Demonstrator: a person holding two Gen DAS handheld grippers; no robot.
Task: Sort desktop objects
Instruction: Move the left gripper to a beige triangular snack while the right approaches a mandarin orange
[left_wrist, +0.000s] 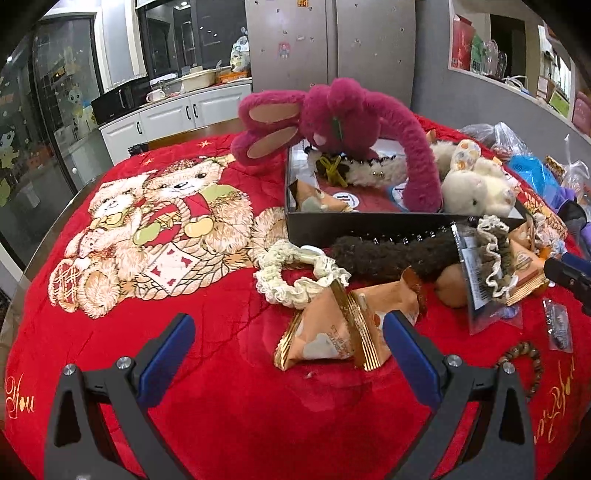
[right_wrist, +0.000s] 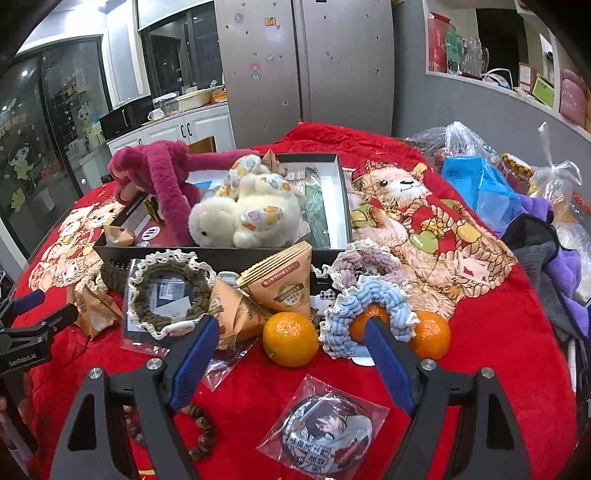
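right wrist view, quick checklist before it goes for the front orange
1. Right gripper open: ok.
2. Nothing between its jaws: ok.
3. Front orange uncovered, on the red cloth: ok.
4. Orange lined up between the jaws: ok.
5. Room beside it: not ok, snack packet and blue scrunchie crowd both sides.
6. Left gripper open, out of the way: ok.

Gold script "You" is stitched on the red blanket (left_wrist: 221, 387).
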